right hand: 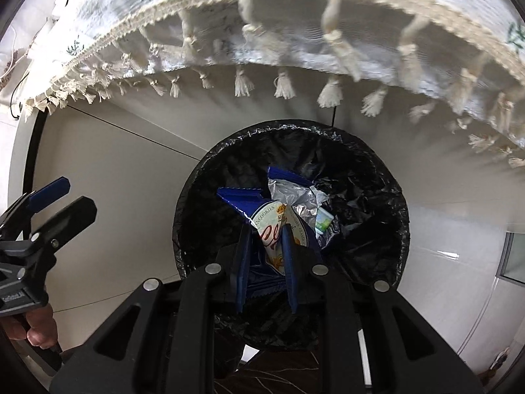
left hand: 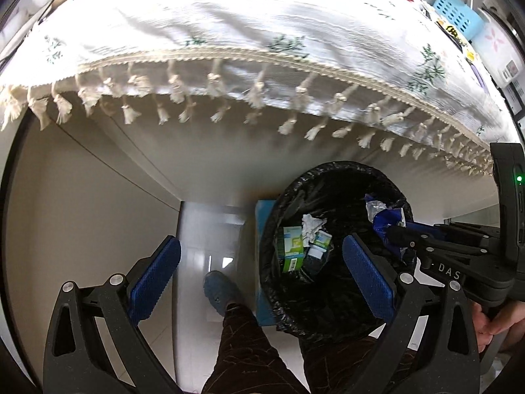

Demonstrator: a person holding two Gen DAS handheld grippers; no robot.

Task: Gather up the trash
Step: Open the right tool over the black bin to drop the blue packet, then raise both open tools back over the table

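A: What is the right gripper (right hand: 266,243) doing?

B: Its blue pads are clamped on a blue cookie wrapper (right hand: 279,229), held directly over the open mouth of the bin (right hand: 210,177). The silver inside of the wrapper shows at its torn top.

A: And the left gripper (left hand: 262,262)?

B: Its jaws stand wide apart and hold nothing. It hovers beside the bin, over the person's leg and blue slipper (left hand: 218,290).

A: What's in the bin?

B: A black liner, with a green-and-white carton (left hand: 290,246), a crumpled white tissue (left hand: 311,225) and a small cup (left hand: 320,244) at the bottom.

A: And around it?

B: A white tablecloth (left hand: 229,23) with tassels hangs above; a blue basket (left hand: 457,13) sits at the table's far corner.
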